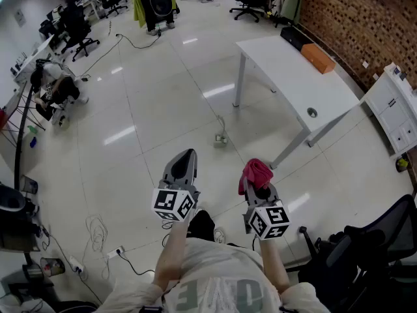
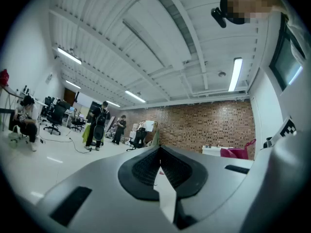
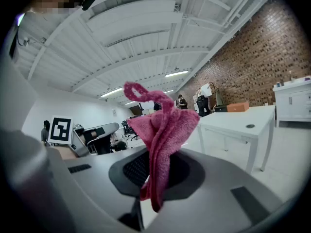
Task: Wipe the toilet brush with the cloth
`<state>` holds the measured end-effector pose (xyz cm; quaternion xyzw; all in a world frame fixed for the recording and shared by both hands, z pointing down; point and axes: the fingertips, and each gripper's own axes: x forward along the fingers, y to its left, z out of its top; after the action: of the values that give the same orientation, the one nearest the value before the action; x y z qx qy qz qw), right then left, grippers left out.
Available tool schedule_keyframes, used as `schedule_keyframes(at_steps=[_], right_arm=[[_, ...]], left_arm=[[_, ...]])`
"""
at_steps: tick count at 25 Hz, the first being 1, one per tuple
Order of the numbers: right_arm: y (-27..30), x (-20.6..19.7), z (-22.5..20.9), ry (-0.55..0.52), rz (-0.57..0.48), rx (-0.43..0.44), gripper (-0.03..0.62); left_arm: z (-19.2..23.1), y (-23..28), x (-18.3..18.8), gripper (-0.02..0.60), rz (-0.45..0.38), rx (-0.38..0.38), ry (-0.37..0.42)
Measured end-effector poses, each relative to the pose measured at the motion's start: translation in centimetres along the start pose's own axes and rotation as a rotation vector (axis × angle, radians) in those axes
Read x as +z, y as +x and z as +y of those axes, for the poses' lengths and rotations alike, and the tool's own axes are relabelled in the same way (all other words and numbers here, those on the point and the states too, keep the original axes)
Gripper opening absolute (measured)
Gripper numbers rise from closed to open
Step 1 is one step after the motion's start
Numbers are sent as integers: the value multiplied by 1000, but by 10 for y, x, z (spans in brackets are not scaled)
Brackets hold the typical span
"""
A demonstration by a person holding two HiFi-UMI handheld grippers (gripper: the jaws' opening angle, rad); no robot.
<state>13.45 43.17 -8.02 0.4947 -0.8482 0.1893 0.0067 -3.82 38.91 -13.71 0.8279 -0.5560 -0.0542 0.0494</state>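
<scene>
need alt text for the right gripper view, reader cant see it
The right gripper is shut on a pink cloth that bunches up above its jaws. Behind stand a white table, a brick wall on the right, and the left gripper on the left.

You stood in what looked like an open-plan office: a long white desk [image 1: 293,77] on a glossy pale floor [image 1: 163,109], black swivel chairs [image 1: 78,28] drawn up at the far end, and another black chair [image 1: 371,246] just beside you. A brick wall [image 1: 339,12] ran down one side with a white cabinet [image 1: 394,106] near it. Strip lights [image 2: 236,74] hung under a white ribbed ceiling [image 2: 160,33], cables [image 1: 98,230] trailed across the floor, and a few people [image 2: 99,125] stood farther off, perhaps at workstations, though they were too small to tell.
</scene>
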Motion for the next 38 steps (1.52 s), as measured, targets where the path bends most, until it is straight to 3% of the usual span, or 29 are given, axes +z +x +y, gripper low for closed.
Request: schedule_keyframes(at_steps=[5, 11, 15, 21, 27, 38], right_arm=[[23, 2, -19, -3, -10, -15, 31], [83, 8, -43, -9, 0, -38, 32], [150, 45, -61, -30, -26, -56, 31], [269, 100, -75, -72, -50, -48, 32], [365, 146, -93, -81, -90, -64, 31], [405, 158, -124, -111, -37, -120, 31]], left_arm=[[11, 28, -4, 5, -9, -17, 13], [44, 94, -17, 5, -19, -54, -26], [82, 165, 7, 4, -62, -87, -19], [148, 268, 28, 5, -55, -128, -19], [188, 348, 40, 5, -55, -182, 14], [210, 376, 13, 5, 13, -164, -50]])
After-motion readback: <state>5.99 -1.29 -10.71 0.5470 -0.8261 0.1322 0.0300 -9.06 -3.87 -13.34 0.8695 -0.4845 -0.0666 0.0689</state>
